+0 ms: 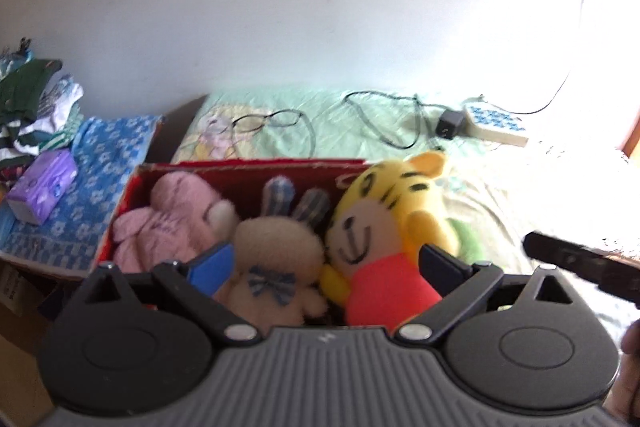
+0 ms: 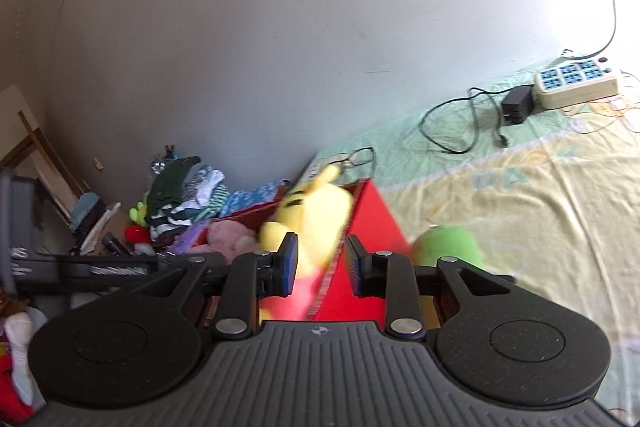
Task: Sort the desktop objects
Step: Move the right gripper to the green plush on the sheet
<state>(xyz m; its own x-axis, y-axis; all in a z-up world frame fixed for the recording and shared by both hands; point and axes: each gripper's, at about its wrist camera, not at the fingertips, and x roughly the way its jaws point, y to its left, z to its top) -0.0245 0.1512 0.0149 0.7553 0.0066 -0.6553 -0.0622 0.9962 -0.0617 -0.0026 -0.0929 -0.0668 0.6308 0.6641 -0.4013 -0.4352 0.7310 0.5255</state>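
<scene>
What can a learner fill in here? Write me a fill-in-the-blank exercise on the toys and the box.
1. The plush toys sit in a cardboard box whose colour is ____.
2. The beige rabbit wears a striped ____ at its neck.
3. The yellow tiger sits to the picture's ____ of the rabbit.
4. The toy at the box's other end, the pink plush, has the colour ____.

Missing words: red; bow; right; pink
</scene>
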